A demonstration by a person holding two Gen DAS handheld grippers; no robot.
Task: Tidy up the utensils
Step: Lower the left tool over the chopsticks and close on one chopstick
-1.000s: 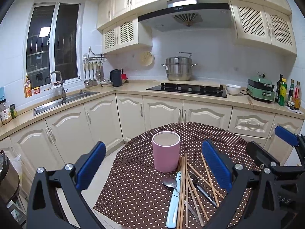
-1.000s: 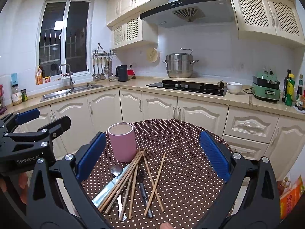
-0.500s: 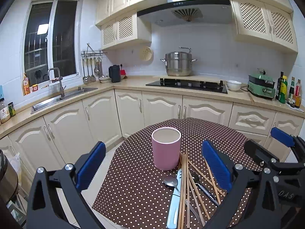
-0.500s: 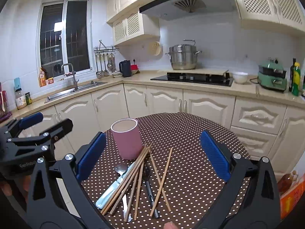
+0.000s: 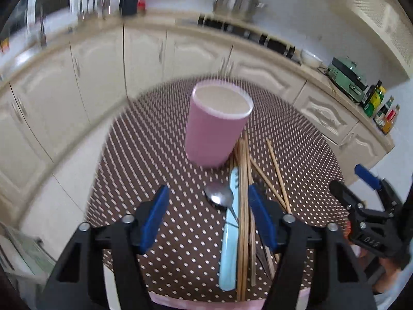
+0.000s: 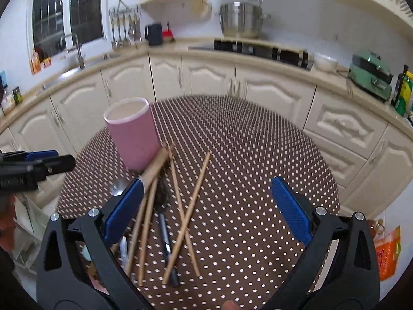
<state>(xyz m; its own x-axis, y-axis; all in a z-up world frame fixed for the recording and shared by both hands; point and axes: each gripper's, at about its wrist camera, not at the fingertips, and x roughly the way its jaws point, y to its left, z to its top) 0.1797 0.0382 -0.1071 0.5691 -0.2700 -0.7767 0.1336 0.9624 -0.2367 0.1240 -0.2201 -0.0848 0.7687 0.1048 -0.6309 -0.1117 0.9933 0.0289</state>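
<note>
Blue-handled knife (image 5: 228, 245) clear from left wrist; right view mostly hides it.

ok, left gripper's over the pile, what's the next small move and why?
Probably ease the left gripper down and shut on the spoon. Its jaws are open, empty and straddle the spoon and the blue knife, which lie loose beside the chopsticks. The pink cup stands upright and empty just beyond. The right gripper is open too, over the crossed sticks.
</note>
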